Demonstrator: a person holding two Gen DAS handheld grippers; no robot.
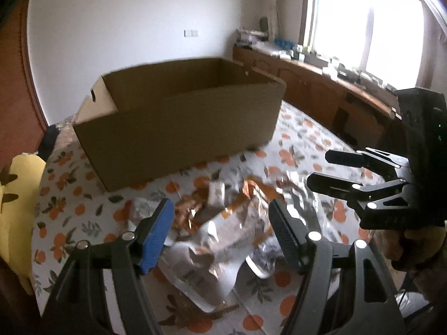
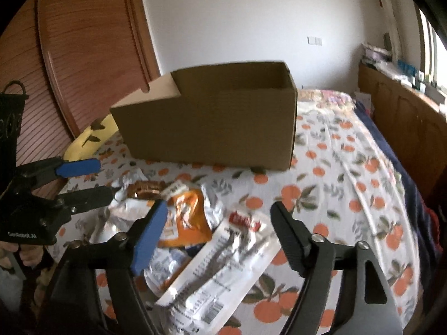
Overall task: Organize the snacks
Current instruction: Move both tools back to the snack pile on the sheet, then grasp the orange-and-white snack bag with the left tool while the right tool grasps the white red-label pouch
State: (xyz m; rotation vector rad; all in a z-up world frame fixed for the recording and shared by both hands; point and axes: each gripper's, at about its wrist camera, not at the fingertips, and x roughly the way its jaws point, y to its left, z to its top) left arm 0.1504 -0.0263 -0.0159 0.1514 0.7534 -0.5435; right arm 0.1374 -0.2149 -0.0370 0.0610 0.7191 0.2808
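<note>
A pile of foil snack packets (image 1: 223, 223) lies on the orange-print cloth in front of an open brown cardboard box (image 1: 178, 117). In the right wrist view the pile holds an orange packet (image 2: 187, 217) and a long white packet (image 2: 220, 273); the box (image 2: 212, 122) stands behind. My left gripper (image 1: 220, 231) is open and empty just above the pile. My right gripper (image 2: 218, 237) is open and empty above the white packet. The right gripper also shows at the right of the left wrist view (image 1: 324, 167), and the left gripper at the left of the right wrist view (image 2: 97, 178).
A yellow cushion (image 1: 19, 195) lies at the bed's left edge. A wooden cabinet (image 1: 321, 89) with clutter runs under the window on the right. A wooden wardrobe (image 2: 83, 55) stands on the left. The cloth (image 2: 349, 181) spreads to the right of the box.
</note>
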